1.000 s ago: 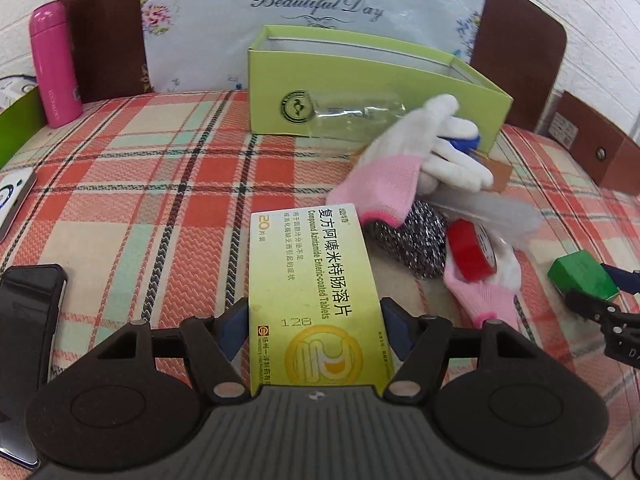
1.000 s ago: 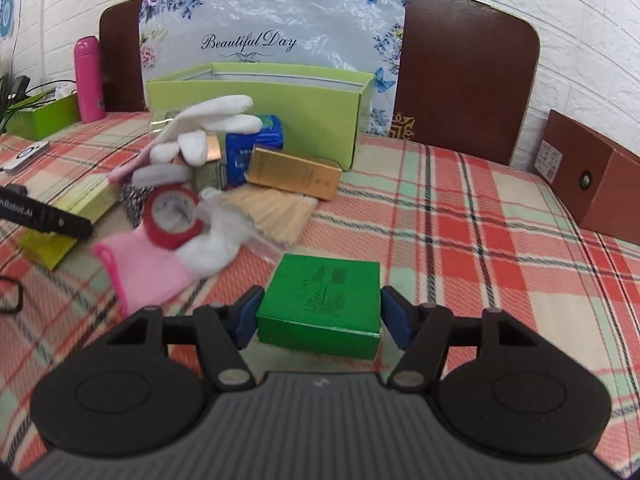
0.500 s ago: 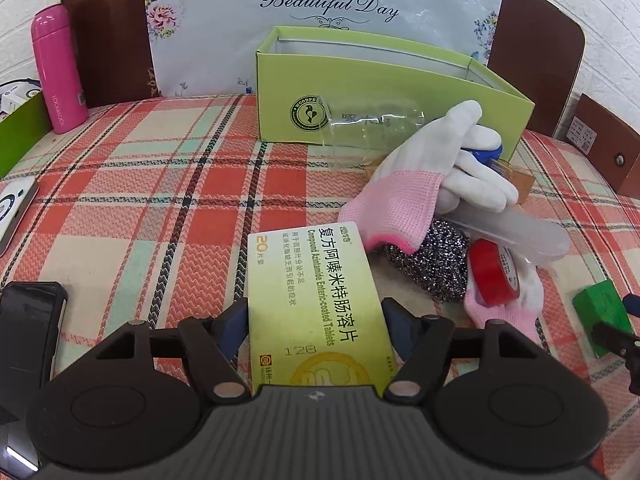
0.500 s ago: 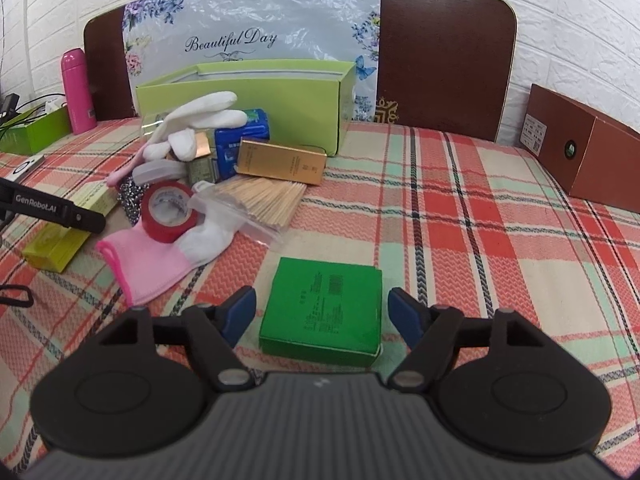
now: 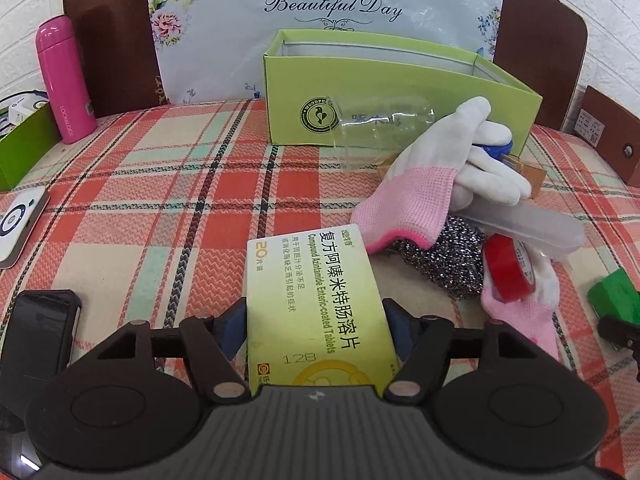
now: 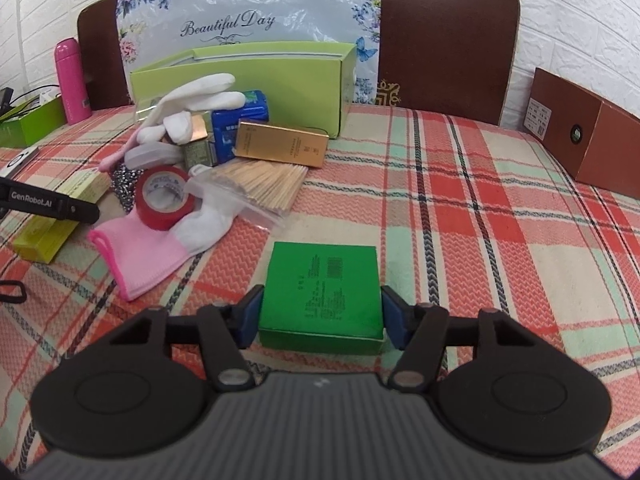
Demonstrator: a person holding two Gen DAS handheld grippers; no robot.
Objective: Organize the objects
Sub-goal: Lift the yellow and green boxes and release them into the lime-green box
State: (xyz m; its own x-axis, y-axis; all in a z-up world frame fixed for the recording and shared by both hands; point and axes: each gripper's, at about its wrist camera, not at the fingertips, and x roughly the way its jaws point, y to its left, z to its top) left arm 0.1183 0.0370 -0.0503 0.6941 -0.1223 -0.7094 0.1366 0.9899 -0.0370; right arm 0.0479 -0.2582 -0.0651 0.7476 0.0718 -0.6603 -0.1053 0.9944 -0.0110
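My left gripper [image 5: 316, 326] is shut on a yellow tablet box [image 5: 316, 304] with Chinese print, held just above the plaid tablecloth. My right gripper [image 6: 322, 316] is shut on a flat green box [image 6: 322, 288], which also shows at the right edge of the left wrist view [image 5: 614, 296]. An open lime-green box [image 5: 384, 92] stands at the back, also in the right wrist view [image 6: 256, 80]. Between them lies a heap: white-and-pink gloves [image 5: 432, 184], red tape roll [image 6: 164, 198], steel scourer [image 5: 448, 256], gold box [image 6: 280, 144], toothpick bag [image 6: 256, 184], blue pack [image 6: 236, 124].
A pink flask [image 5: 66, 80] and a green tray [image 5: 24, 148] stand at the back left. A black phone [image 5: 38, 344] and a white device [image 5: 20, 224] lie at the left. A brown box [image 6: 588, 132] sits at the right. A clear bottle [image 5: 380, 128] leans on the lime box.
The right gripper opened half a second ago and has closed on the green box again. The left gripper has pulled back slightly with the yellow box.
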